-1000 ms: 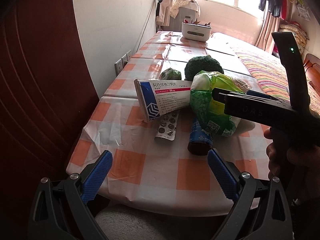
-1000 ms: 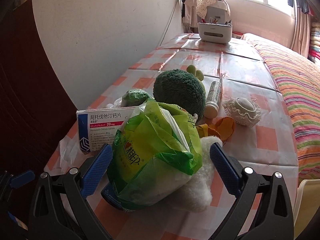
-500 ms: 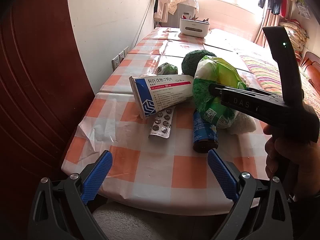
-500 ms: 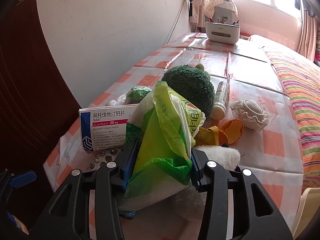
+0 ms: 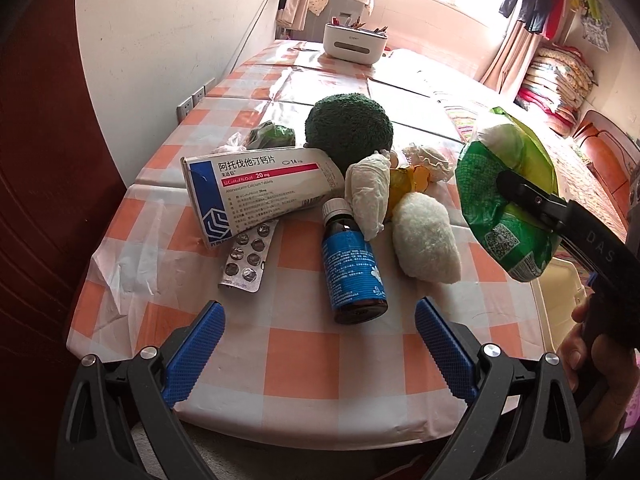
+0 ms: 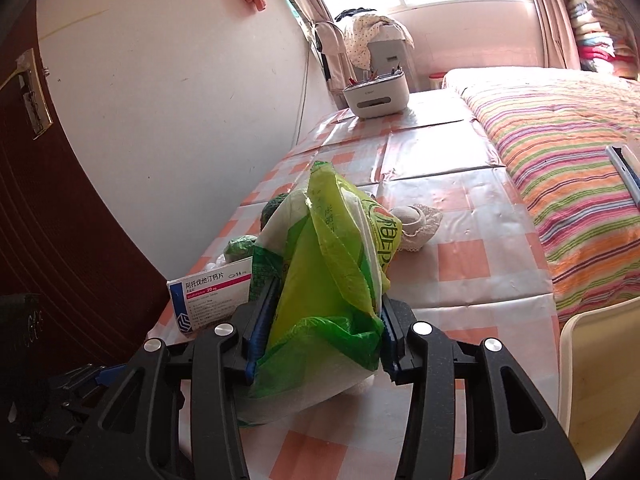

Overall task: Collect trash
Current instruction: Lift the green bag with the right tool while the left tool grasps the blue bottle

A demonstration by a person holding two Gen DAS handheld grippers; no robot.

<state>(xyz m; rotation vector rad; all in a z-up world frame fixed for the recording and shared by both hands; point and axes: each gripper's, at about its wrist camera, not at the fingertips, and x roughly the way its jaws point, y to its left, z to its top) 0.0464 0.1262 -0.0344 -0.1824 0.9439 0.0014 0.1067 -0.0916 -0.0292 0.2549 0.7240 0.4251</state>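
Lifted clear of the pile since a second ago, the green plastic bag (image 5: 505, 196) is now held above the checked tablecloth (image 5: 304, 364) at the table's right edge, clamped between the blue pads of the right gripper (image 6: 322, 334). What the bag holds cannot be made out. Uncovered beneath it are a crumpled tissue (image 5: 370, 194), a white fluffy ball (image 5: 426, 246) and a brown medicine bottle (image 5: 352, 268) lying on its side. A medicine box (image 5: 256, 196) is propped over a blister pack (image 5: 246, 260). The left gripper (image 5: 318, 346) is held wide open, with nothing between its fingers.
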